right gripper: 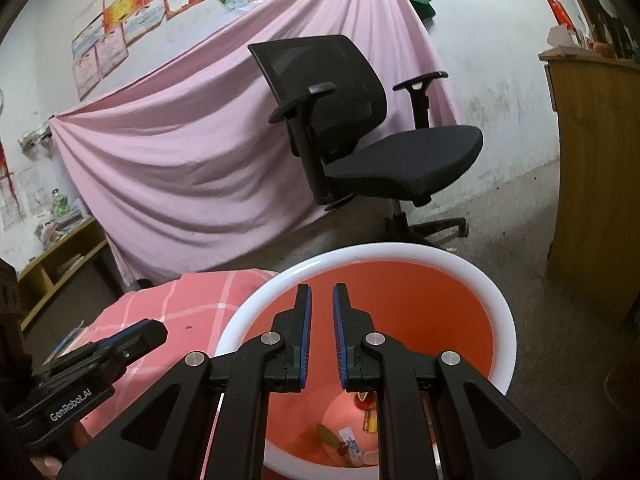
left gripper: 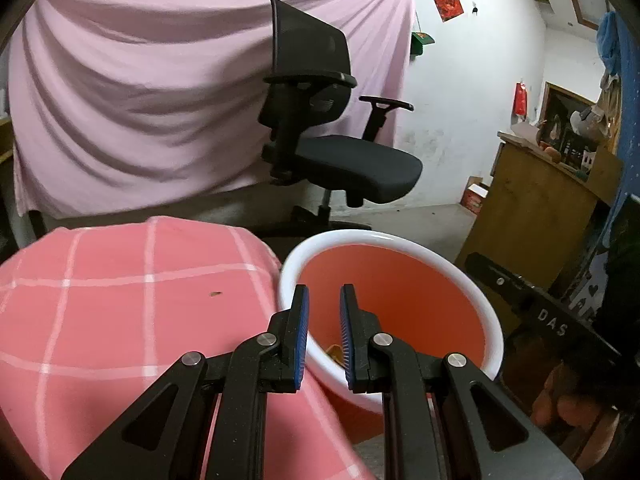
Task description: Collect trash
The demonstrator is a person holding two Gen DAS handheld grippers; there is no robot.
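Both grippers over the orange bin [right gripper: 420, 300], left gripper [left gripper: 323, 334] and right gripper [right gripper: 321, 334] fingers drawn nearly together on nothing, wrappers [right gripper: 352, 442] at the bin's bottom, pink checked cloth [left gripper: 120, 300] just beside it.

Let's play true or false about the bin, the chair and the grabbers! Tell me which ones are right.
1. The bin is orange inside with a white rim. True.
2. The bin is empty. False: small bits of trash lie at its bottom.
3. The office chair is black. True.
4. The right gripper carries a wrapper. False: nothing is between its fingers.
5. The checked cloth beside the bin is blue. False: it is pink with white lines.
6. A pink sheet hangs behind the chair. True.
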